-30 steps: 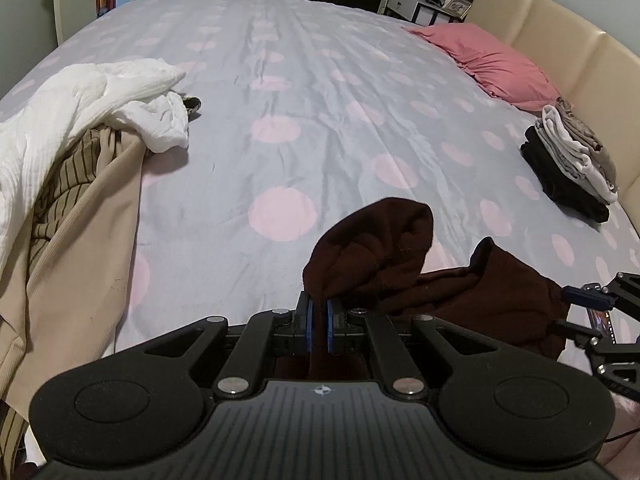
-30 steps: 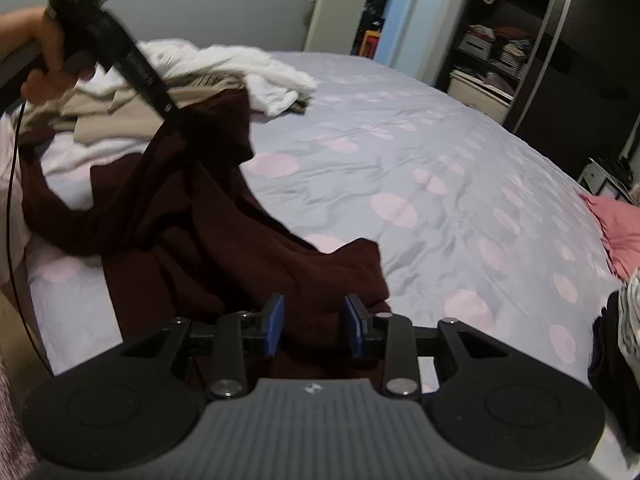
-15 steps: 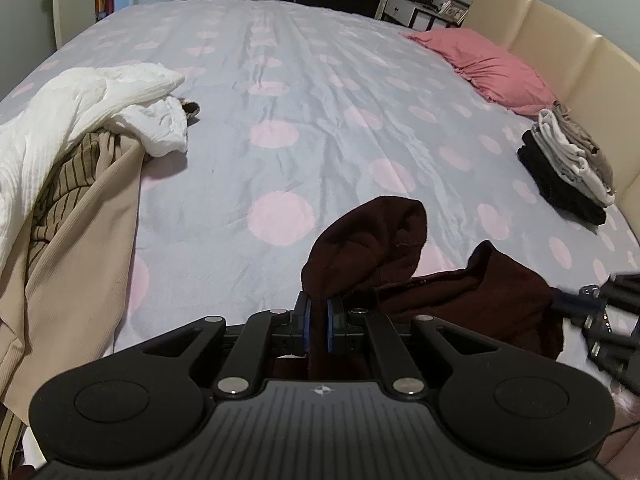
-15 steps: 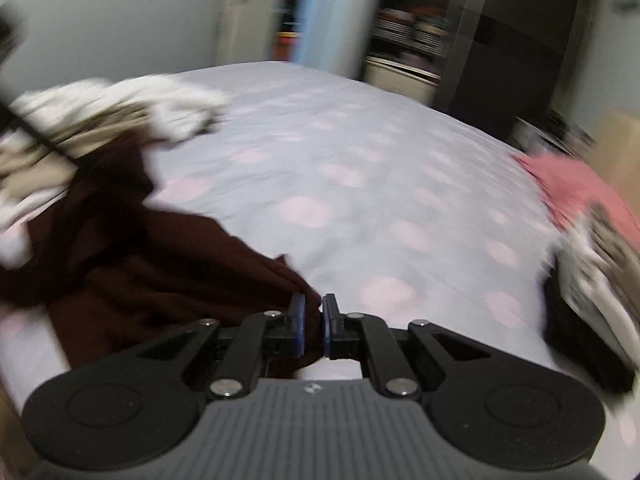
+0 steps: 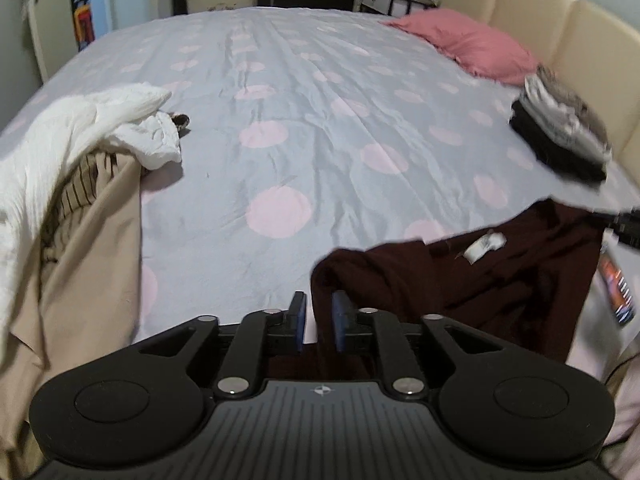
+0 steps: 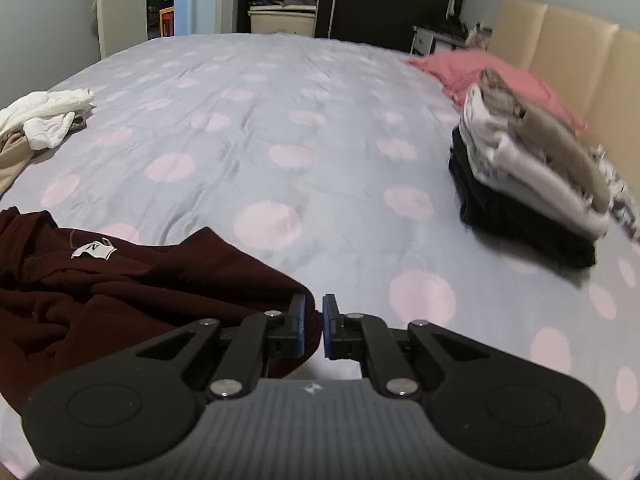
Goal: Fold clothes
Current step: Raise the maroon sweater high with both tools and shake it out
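While both grippers work the same dark maroon knit garment (image 6: 120, 296), the step in hand appears to be spreading it flat before the first fold. The left gripper (image 5: 319, 322) has its blue pads set a little apart, with a fold of the maroon cloth between them, apparently loosely. The right gripper (image 6: 314, 326) shows narrow jaws with the garment's edge between them; a firm pinch cannot be confirmed. The garment lies rumpled on the near edge of the lilac bedsheet with pink dots (image 6: 280, 120), its white label (image 6: 94, 250) facing up. Next, the two corners probably need drawing apart to smooth the cloth. Beyond lie a stack of folded clothes (image 6: 528, 184), a heap of unfolded white and beige laundry (image 5: 76, 160), a pink pillow (image 5: 464, 46) and a cream padded headboard (image 5: 580, 40).
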The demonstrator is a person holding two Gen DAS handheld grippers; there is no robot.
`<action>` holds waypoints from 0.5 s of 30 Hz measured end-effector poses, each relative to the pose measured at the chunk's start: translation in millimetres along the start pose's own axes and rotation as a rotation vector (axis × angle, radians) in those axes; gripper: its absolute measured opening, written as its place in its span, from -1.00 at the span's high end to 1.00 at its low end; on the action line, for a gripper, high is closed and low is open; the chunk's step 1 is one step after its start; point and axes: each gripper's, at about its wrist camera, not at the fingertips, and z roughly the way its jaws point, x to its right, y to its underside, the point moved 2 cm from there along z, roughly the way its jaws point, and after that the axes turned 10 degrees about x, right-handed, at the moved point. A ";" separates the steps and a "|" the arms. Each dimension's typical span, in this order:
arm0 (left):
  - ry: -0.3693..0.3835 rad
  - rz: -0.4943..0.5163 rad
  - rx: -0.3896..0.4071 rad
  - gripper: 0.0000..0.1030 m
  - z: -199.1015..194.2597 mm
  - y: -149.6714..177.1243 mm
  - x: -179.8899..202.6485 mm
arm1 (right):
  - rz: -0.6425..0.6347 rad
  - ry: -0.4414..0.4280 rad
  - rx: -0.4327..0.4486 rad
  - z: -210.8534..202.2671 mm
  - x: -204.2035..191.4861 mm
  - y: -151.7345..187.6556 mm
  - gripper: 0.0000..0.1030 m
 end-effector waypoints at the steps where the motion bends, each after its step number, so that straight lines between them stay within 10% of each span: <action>1: -0.020 0.028 0.001 0.71 -0.1 1.0 1.2 | 0.008 -0.009 -0.008 1.5 1.3 1.5 0.81; 15: -0.001 0.791 0.069 0.35 13.0 31.3 88.0 | 0.014 -0.041 -0.005 6.6 2.0 3.1 0.81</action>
